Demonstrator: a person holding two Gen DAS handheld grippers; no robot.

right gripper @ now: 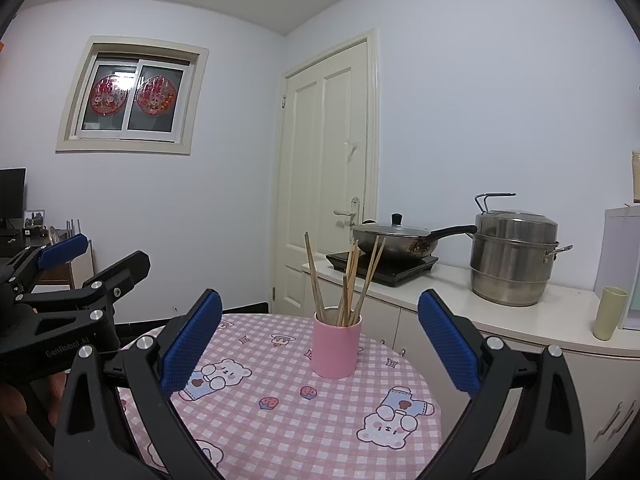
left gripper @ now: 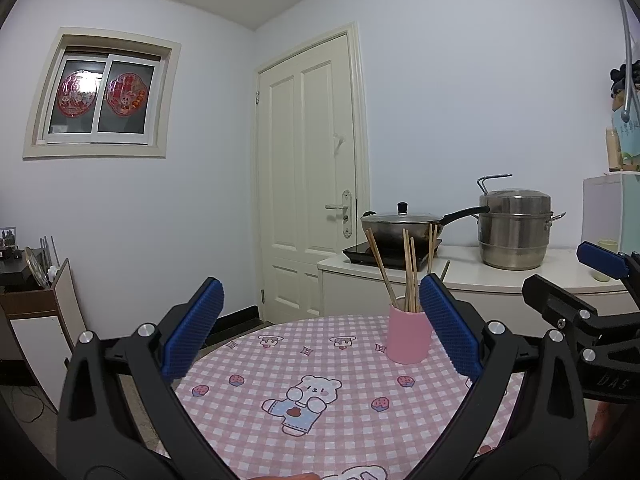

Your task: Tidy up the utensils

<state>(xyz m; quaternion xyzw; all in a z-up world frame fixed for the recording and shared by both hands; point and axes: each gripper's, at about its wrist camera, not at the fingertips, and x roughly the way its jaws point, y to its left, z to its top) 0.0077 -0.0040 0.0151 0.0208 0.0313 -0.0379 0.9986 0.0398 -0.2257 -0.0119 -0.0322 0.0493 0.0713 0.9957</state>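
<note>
A pink cup (left gripper: 408,336) stands upright on the round table with the pink checked cloth (left gripper: 320,400). Several wooden chopsticks (left gripper: 408,272) stand in it, fanned out. The cup also shows in the right wrist view (right gripper: 335,346), with the chopsticks (right gripper: 344,280) in it. My left gripper (left gripper: 320,300) is open and empty, held above the near part of the table, short of the cup. My right gripper (right gripper: 320,304) is open and empty, also short of the cup. Each gripper shows at the edge of the other's view.
A white counter (right gripper: 500,312) behind the table holds a black induction hob with a lidded wok (right gripper: 396,240), a steel steamer pot (right gripper: 514,256) and a pale green cup (right gripper: 608,312). A cream door (left gripper: 312,176) is behind. A low shelf (left gripper: 36,292) stands at the left.
</note>
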